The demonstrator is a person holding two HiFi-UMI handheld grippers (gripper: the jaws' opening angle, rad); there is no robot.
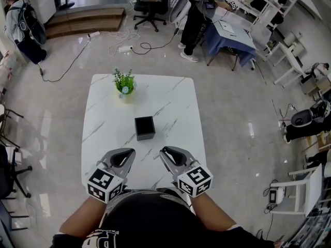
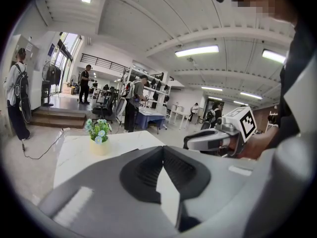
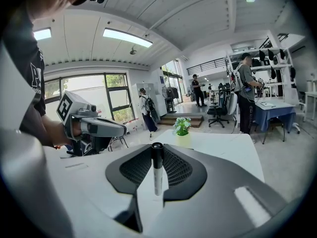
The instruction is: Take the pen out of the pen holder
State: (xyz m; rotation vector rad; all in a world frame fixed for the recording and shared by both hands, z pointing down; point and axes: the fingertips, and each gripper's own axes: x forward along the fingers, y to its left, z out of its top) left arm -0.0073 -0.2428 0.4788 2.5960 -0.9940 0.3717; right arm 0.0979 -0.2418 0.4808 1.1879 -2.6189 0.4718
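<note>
A black square pen holder [image 1: 145, 127] stands in the middle of the white marble table [image 1: 103, 118]; I see no pen in it. My right gripper [image 3: 157, 150] is shut on a pen [image 3: 157, 175] with a white barrel and black cap, held upright between the jaws. In the head view the right gripper [image 1: 166, 152] hovers near the table's front edge, below and right of the holder. The pen itself does not show there. My left gripper [image 1: 128, 153] sits beside it, below and left of the holder, its tips [image 2: 162, 150] together with nothing held.
A small potted plant [image 1: 124, 84] stands at the table's far left. Beyond the table are office chairs [image 1: 150, 6], floor cables [image 1: 124, 43], a blue-covered desk [image 1: 230, 32] with a person [image 1: 199, 14] beside it, and white shelving [image 1: 269, 9].
</note>
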